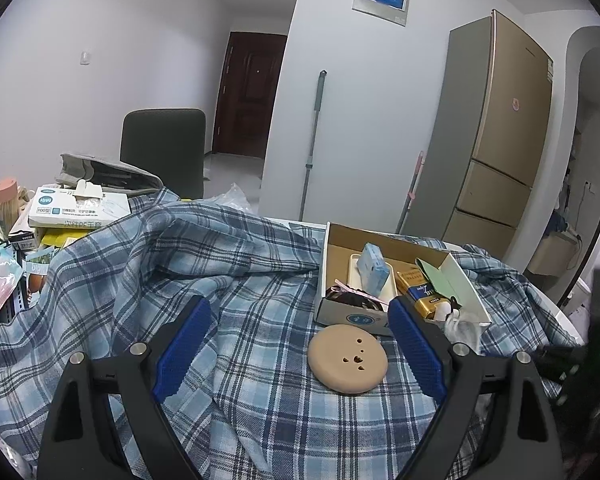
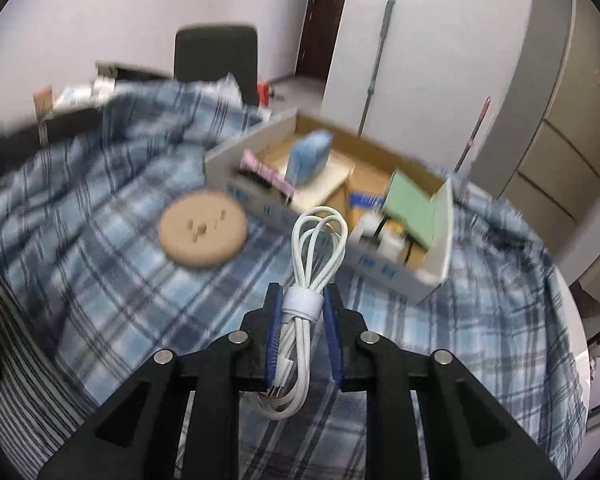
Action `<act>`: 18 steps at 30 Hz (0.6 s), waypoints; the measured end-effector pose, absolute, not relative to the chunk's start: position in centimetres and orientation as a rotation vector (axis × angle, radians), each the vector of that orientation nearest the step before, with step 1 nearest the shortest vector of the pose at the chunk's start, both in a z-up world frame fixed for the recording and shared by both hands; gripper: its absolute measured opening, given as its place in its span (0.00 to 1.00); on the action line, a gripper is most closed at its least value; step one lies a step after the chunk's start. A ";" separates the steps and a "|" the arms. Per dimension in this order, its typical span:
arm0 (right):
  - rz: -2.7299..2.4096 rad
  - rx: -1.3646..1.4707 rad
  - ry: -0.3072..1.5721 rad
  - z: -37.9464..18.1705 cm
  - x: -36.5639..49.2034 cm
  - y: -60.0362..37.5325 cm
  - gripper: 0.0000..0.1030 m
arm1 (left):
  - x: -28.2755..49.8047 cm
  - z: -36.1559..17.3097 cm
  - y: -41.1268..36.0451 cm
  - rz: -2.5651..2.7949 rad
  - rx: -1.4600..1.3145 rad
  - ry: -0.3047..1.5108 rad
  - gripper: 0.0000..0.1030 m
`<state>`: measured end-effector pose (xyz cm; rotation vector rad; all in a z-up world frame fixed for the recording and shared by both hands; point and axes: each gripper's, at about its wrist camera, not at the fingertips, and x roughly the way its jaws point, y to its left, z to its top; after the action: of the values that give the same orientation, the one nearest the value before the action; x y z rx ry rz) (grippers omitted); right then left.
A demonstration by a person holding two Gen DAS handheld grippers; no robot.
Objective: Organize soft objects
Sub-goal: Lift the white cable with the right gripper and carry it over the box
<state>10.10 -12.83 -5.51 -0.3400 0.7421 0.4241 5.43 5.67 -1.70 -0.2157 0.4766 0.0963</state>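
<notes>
Right wrist view first: my right tool [image 2: 303,312] is pinching one white cable [image 2: 305,322], coiled and bound by a white strap, and the pads press right at that strap. I judge that the firmest place to grip, since the loops above and the plug ends below stay bunched instead of spilling out. The bundle hangs clear above the blue plaid cloth [image 2: 100,280] covering the worktop, with its loop end pointing toward the cardboard box [image 2: 404,276] just ahead, which looks to me like where it belongs.

In that one open box I count a pale blue pack [image 2: 310,156] standing upright, a green card [image 2: 410,204] leaning at the near corner, a pink strip [image 2: 266,172] over the front wall and some white and black bits I cannot make out through the blur. One tan round disc [image 2: 203,232] with small holes lies flat on the cloth just left of the box.

From the left wrist, my left tool [image 1: 300,344] stands spread wide and holds nothing, its fingers either side of the disc [image 1: 347,360] without touching it, probably ready to take it next. Beyond the cloth, a heap of packets and boxes [image 1: 76,210] sits at the far left, too jumbled to count.
</notes>
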 end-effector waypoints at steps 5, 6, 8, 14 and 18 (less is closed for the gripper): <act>0.378 -0.273 0.605 -2.5 10.7 -13.9 0.19 | 5.3 -1.5 5.5 0.090 -0.200 0.472 0.89; 0.367 -0.262 0.575 -2.2 10.8 -14.0 0.19 | 5.3 -1.5 5.5 0.089 -0.198 0.472 0.89; 0.318 -0.247 0.507 -1.7 10.8 -14.3 0.19 | 5.3 -1.5 5.4 0.084 -0.192 0.473 0.89; 0.201 -0.250 0.403 -2.7 10.5 -14.7 0.19 | 5.3 -1.5 5.0 0.071 -0.169 0.470 0.89; 0.180 -0.249 0.386 -3.0 10.8 -15.2 0.19 | 5.2 -1.4 4.4 0.048 -0.142 0.460 0.89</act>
<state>10.81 -15.19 -2.98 -0.2487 0.3857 0.1805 5.17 4.41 -1.41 -0.1421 0.4601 0.0485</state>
